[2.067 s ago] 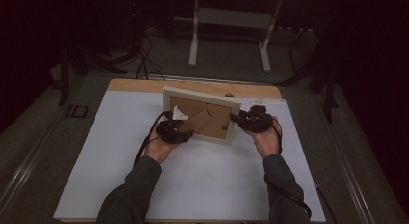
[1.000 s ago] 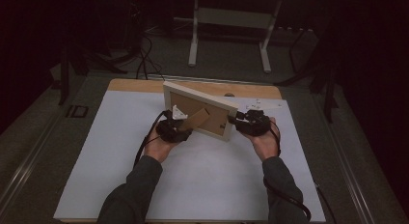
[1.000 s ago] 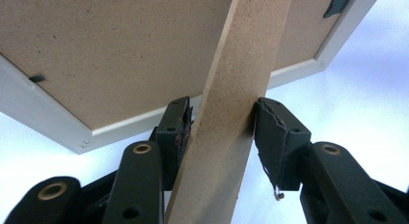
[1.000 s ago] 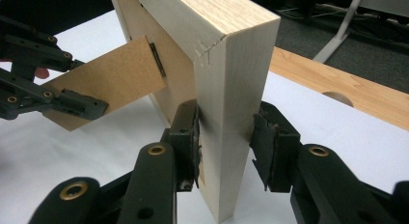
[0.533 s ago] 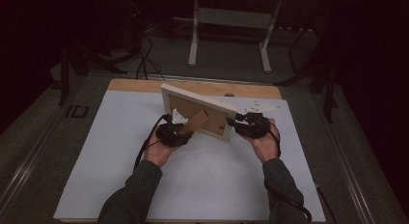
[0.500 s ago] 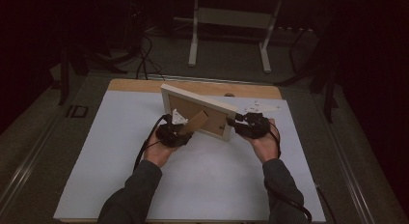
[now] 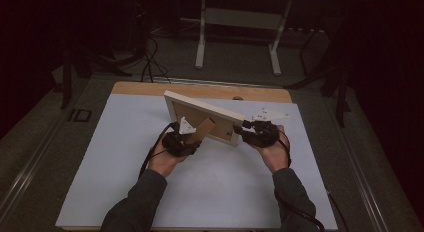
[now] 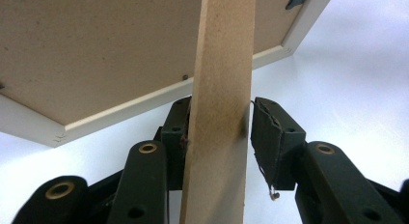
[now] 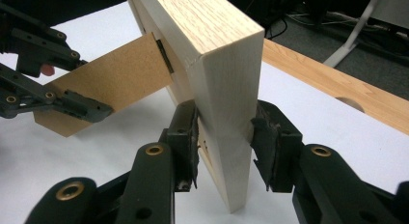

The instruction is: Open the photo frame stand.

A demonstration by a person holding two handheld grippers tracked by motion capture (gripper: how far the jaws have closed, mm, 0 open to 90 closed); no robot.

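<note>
Frame stood tilted on the white surface, its brown back toward you, its long axis running left to right. Your left tongs clamped its brown stand leg; your right tongs gripped the right-hand wooden edge, jaws just widening slightly.

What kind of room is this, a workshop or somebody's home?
Probably a lab or recording workspace, not a home. A white sheet covers a wooden table in a dim room, cables trail over the floor, and a metal stand sits behind. A person handles a picture frame with hand-held grippers.
</note>
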